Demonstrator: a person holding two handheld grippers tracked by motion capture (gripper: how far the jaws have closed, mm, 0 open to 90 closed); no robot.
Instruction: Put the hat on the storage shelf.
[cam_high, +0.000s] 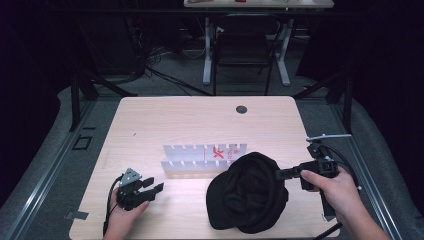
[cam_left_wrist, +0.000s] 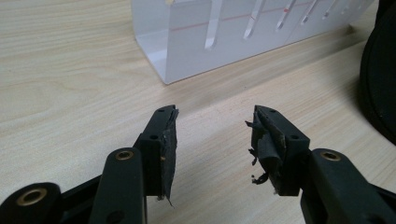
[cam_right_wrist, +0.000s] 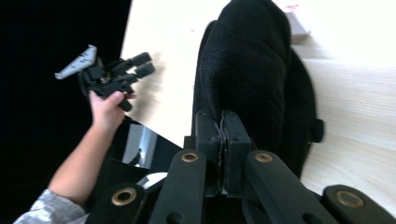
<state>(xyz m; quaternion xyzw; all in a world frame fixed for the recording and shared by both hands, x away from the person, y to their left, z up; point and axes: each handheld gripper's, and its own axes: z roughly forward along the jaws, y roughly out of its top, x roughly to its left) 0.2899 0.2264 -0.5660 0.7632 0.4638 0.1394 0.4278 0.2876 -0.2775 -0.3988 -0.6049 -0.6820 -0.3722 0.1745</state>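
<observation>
Wooden table (cam_high: 150, 120) fills the middle of the high view, pale and lit from above, with a dark floor around it. A black cap (cam_high: 249, 192) lies on the near right part of the tabletop, its crown bunched into folds. Just behind it stands a white slotted rack (cam_high: 200, 159), two low walls with notches along their tops and a red mark on the right end. The right gripper (cam_high: 278, 173) reaches in from the right, held by the right hand (cam_high: 334, 192), and its jaw tips meet the right edge of the cap. The left gripper (cam_high: 152, 185) sits near the table's front left corner in the left hand (cam_high: 122, 212), well apart from the cap, with its two jaws spread and nothing between them. A chair (cam_high: 243, 47) stands beyond the far edge of the table.

Seen from the left gripper view, the left gripper (cam_left_wrist: 212, 135) has its jaws wide apart over bare wood, their worn pads frayed at the edges. The rack (cam_left_wrist: 233, 42) stands ahead of them, and the cap's dark rim (cam_left_wrist: 380, 79) enters at the right.

Looking along the right gripper view, the right gripper (cam_right_wrist: 222, 135) has its jaws pressed together, pinching the fabric at the cap's (cam_right_wrist: 252, 74) edge. Farther off, the left hand (cam_right_wrist: 108, 109) holds the left gripper (cam_right_wrist: 140, 65) above the table's edge, jaws parted.
</observation>
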